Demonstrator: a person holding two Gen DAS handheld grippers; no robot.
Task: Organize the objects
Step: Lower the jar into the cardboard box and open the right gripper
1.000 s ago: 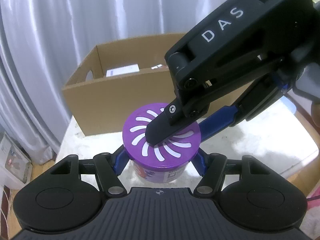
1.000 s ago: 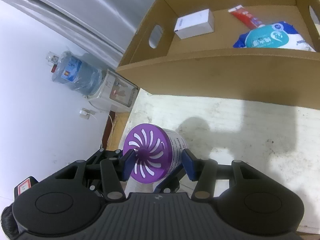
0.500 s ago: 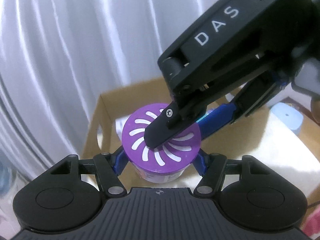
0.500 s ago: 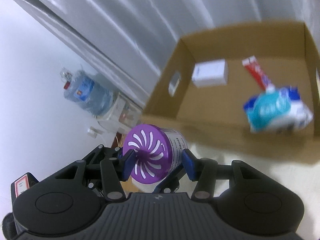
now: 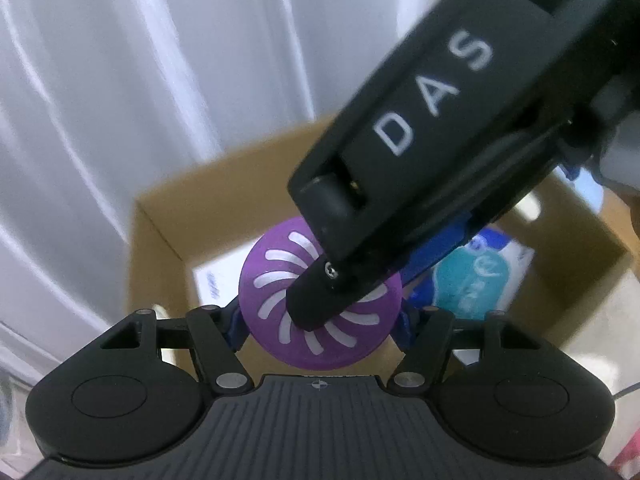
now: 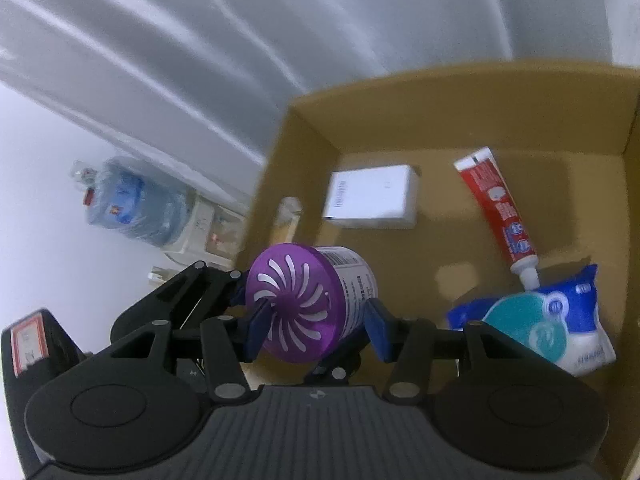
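1. The left claw (image 5: pixel 320 320) is clamped on the purple-lidded can (image 5: pixel 320 300) by its sides; the can sits between the blue pads, lid toward the lens, and hangs above the open cardboard box (image 5: pixel 160 240).
2. The right claw (image 6: pixel 316 328) brackets the same can (image 6: pixel 312 304) from another angle; one pad (image 6: pixel 256 330) lies against the lid face and the other pad (image 6: pixel 378 330) stands just off the can's base end, so full contact cannot be confirmed; its grip state cannot be told.
3. Risk, double grip: if both claws hold at once and travel unequally, the can is likely to twist or pop free; cause, opposed forces on a smooth round body.
4. Risk, slip: the left claw grips a curved wall near the lid; a tilt during lowering could let the can slide out ahead of the pads.
5. Risk, crushing contents: ahead of the right claw lie a white carton (image 6: pixel 372 198), a red tube (image 6: pixel 496 208) and, to the right, a blue wipes pack (image 6: pixel 552 320); a release from height could land the can on these.
6. Risk, roll: set down on its side, the can may roll against the box wall or the tube; placing it on its base in the bare floor area directly ahead of the claw appears safer.
7. Risk, snag: the right claw's body crosses above the left claw; withdrawal in the wrong order could knock the can.
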